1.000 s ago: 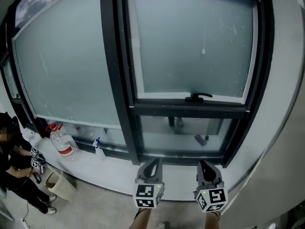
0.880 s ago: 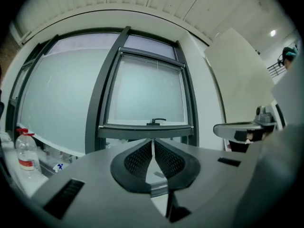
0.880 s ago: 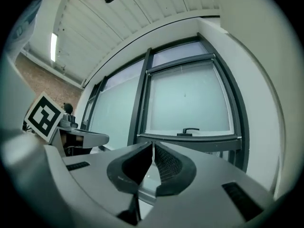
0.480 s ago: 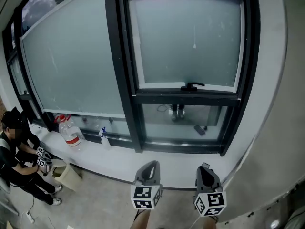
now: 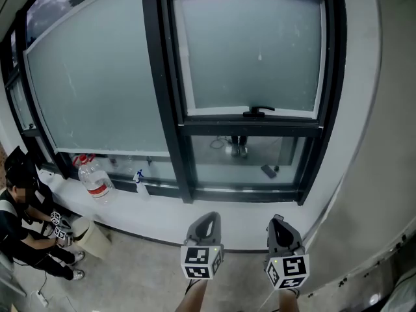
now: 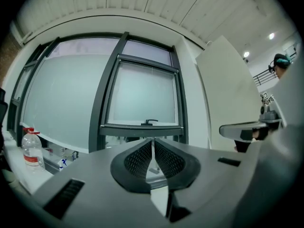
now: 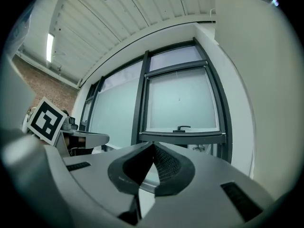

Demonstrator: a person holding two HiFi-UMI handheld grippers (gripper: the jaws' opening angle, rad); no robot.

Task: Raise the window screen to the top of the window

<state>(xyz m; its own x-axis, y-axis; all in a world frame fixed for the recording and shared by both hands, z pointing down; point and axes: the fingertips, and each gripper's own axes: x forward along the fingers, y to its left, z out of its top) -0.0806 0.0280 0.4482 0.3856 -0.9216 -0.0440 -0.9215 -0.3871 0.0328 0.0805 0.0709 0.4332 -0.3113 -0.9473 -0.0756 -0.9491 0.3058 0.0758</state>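
Dark-framed window (image 5: 168, 109) in a pale wall: the frosted grey window screen (image 5: 253, 51) fills the upper sash, with a black handle (image 5: 258, 112) on its bottom rail. We cannot identify the objects behind the lower pane. Left gripper (image 5: 208, 221) and right gripper (image 5: 278, 223) are both closed and empty. Versus a second ago, the handle sits higher and further left.

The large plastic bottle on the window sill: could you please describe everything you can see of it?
The large bottle is clear plastic with a red cap and a red label band. It stands upright on the white sill before the wide left pane, apart from a small spray bottle to its right.
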